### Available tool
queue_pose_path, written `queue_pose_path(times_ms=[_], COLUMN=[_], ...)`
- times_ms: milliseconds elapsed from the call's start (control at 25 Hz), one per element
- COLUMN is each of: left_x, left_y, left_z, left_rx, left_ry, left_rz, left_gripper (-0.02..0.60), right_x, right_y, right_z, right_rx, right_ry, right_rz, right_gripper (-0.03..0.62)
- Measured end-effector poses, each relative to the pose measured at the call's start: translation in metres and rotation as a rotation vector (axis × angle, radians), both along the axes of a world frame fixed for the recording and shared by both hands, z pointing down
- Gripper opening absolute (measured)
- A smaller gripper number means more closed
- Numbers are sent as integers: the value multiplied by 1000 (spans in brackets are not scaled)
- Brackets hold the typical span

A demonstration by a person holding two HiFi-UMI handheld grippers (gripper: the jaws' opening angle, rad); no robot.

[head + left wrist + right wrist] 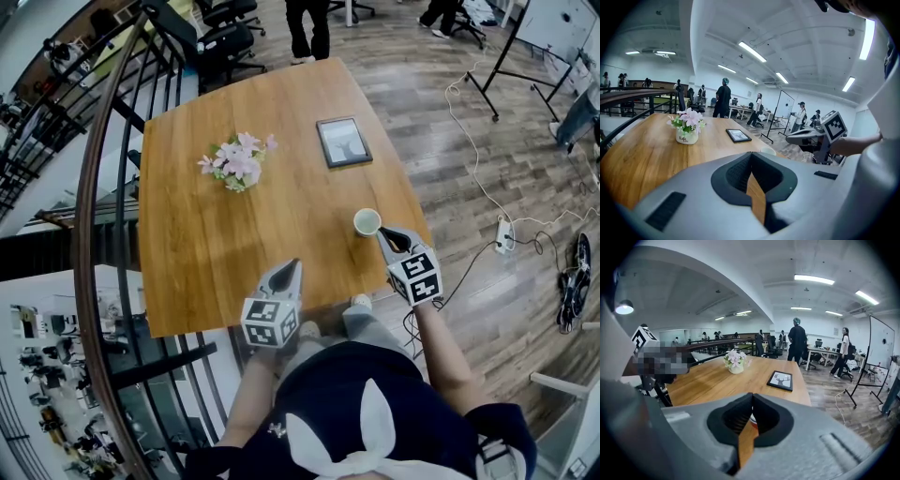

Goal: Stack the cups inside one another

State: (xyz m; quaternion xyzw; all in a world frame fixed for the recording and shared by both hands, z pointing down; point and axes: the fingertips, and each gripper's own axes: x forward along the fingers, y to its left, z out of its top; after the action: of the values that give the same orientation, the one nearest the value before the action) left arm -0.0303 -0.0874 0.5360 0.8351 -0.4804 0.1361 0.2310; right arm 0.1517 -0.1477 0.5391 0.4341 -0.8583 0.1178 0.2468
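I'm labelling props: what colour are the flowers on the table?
Pale pink flowers with green leaves; clearest in the left gripper view.

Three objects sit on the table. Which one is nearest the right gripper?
The white cup, right beside the right gripper; the flower pot and framed picture sit much farther away.
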Motion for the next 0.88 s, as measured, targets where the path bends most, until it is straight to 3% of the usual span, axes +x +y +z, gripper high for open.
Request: queue_pose_path(times_ms=[880], left_x=[28], left_y=[14], left_z=[3], left_rx=[-15], left_ry=[7], left_rz=[83], left_gripper=[17], right_x=[-46], right_y=[62], right_z=[16], right_rx=[-68], right_ry=[-28], right_rz=[-155], right_gripper=[-3])
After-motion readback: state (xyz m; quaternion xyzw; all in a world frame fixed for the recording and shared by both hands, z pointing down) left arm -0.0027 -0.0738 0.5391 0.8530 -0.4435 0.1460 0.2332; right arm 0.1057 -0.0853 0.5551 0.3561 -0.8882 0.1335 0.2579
